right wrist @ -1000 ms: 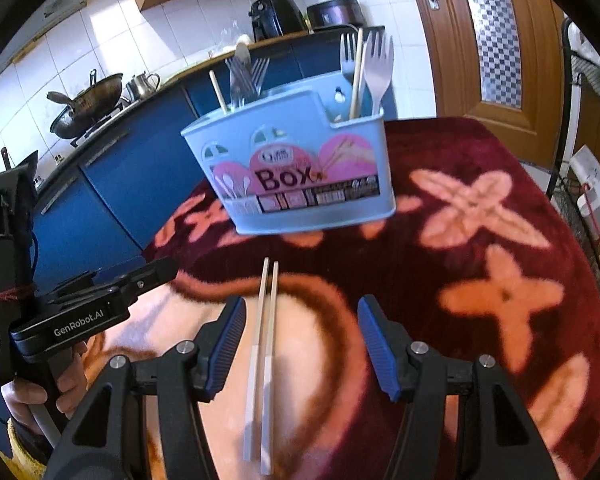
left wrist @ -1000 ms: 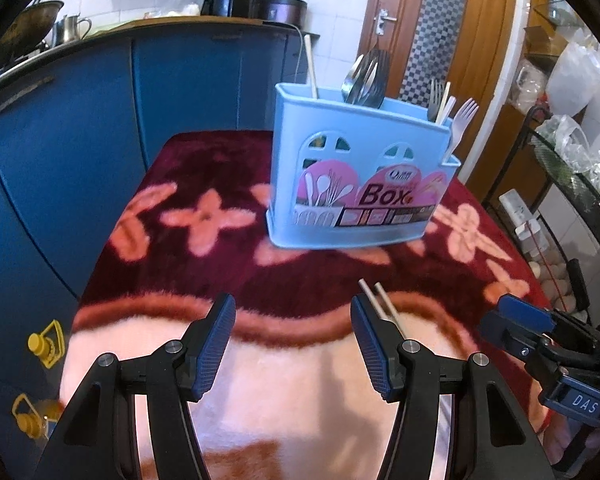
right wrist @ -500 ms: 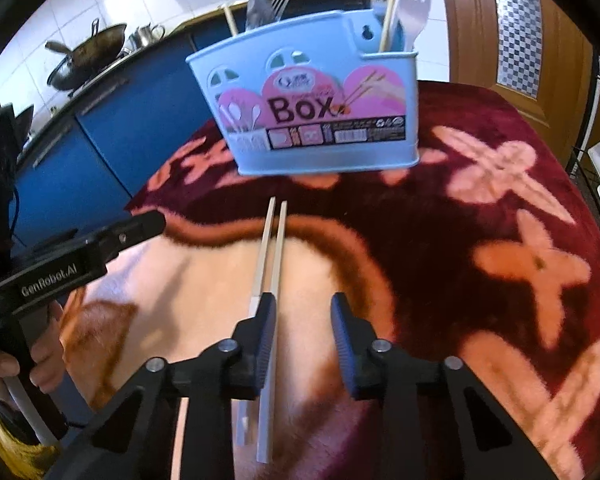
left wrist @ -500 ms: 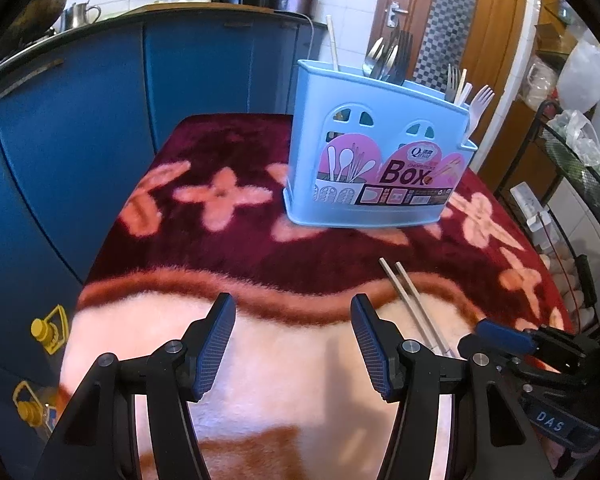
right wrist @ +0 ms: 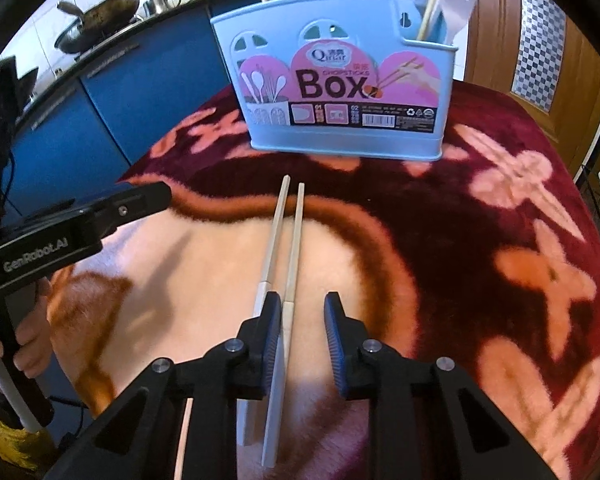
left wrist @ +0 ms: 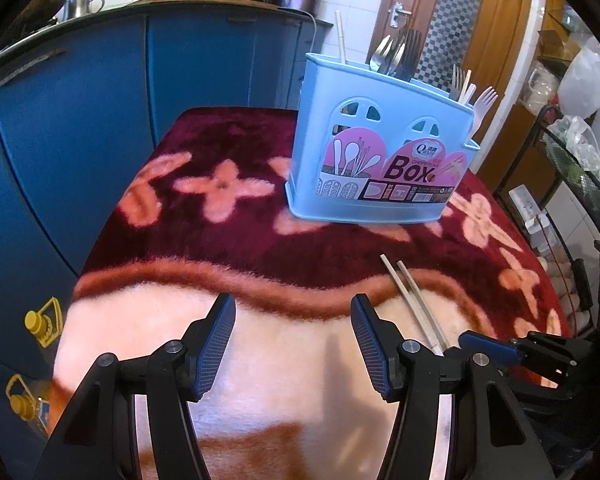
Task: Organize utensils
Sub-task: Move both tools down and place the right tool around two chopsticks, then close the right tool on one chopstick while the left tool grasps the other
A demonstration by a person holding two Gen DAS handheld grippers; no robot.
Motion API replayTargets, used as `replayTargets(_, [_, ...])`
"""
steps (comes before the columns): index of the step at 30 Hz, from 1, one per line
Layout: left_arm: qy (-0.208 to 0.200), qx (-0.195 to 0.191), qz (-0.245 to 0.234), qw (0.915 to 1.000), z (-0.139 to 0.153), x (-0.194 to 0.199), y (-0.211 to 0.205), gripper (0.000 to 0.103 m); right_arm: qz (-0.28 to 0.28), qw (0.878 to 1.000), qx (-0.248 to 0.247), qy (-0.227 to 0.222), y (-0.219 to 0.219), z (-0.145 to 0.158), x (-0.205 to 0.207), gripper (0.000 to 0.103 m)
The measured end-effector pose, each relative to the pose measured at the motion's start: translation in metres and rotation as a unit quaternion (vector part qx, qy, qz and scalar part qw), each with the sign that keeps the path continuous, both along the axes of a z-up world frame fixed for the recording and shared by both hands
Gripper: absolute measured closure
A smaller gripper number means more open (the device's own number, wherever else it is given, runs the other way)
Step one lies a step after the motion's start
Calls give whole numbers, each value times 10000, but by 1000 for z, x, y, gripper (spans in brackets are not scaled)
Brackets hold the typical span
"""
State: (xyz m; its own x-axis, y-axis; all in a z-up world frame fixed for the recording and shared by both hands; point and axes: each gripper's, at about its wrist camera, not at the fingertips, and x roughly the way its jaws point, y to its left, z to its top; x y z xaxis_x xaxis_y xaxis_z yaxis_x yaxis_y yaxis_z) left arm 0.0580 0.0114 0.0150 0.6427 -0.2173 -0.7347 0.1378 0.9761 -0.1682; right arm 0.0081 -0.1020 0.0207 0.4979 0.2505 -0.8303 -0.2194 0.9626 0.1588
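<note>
Forks, spoons and 1 chopstick already stand in the blue utensil box (right wrist: 340,80) toward the desk's far edge. 2 chopsticks (right wrist: 288,248) remain mid-desk; the right gripper (right wrist: 302,320) jaws are closing around 1, not yet pressing. Left gripper (left wrist: 292,344) jaws stand wide, empty.

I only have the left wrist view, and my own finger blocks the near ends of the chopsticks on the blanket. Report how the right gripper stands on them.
Observer: The right gripper is closing around only one of the two slim pale chopsticks. The other passes under the finger on the picture's left.
Operator: Say whether the pads press yet.
Observer: Not yet. The pad on the picture's right stands clear of the stick.
Operator: Describe the hidden ends.
Observer: They turn pale grey and run back under the gripper, well past the pads.
</note>
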Motion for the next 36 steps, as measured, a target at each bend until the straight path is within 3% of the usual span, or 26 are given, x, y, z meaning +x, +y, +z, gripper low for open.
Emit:
replayTargets(6, [-4,-48,-7,10000,-1,0,2,41,-5,9997,-112,208,6,-1,17,82])
replayTargets(13, [5,-58,5,10000,-1,-1,2,41,-174,9995,206,169,-6,-1,18,96])
replayTargets(18, [3,-13,-22,10000,0,-3,-1,41,-438,9972,604,-26,-25,6,10,96])
replayTargets(36, [312,-18,-502,9982,-2,-1,-44,41,-920,9905,968,-313,-77,13,-8,96])
